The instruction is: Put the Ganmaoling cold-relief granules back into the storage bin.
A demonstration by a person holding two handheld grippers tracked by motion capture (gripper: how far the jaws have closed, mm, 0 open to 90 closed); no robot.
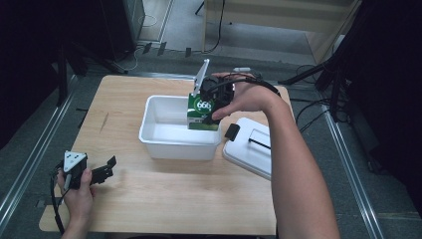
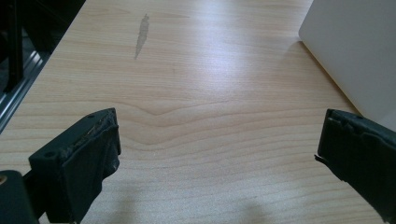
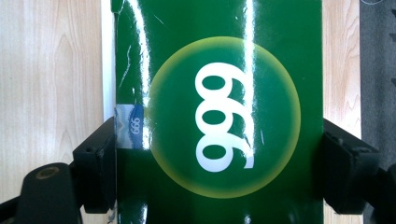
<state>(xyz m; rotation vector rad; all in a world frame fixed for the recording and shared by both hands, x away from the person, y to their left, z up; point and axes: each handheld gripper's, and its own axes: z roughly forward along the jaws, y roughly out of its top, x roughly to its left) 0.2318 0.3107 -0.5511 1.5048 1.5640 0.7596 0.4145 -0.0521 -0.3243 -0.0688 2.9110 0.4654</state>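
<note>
I read the carton [image 3: 219, 116] as glossy dark green with a yellow-edged disc and white numerals. Beside the carton: white tub [image 1: 164, 144], white lid [image 1: 249, 149], pale wood-grain bench [image 1: 164, 194]. Jaws are black.

The green cardboard box [image 3: 219, 112] with the white number looks shiny and smooth, with bright streaks of light on it. The light wooden table [image 1: 164, 194] looks smooth and matt. The white plastic tub [image 1: 149, 130] looks smooth, and so does the white plastic lid [image 1: 251, 152]. The black pads [image 2: 93, 154] look rough and dull.
</note>
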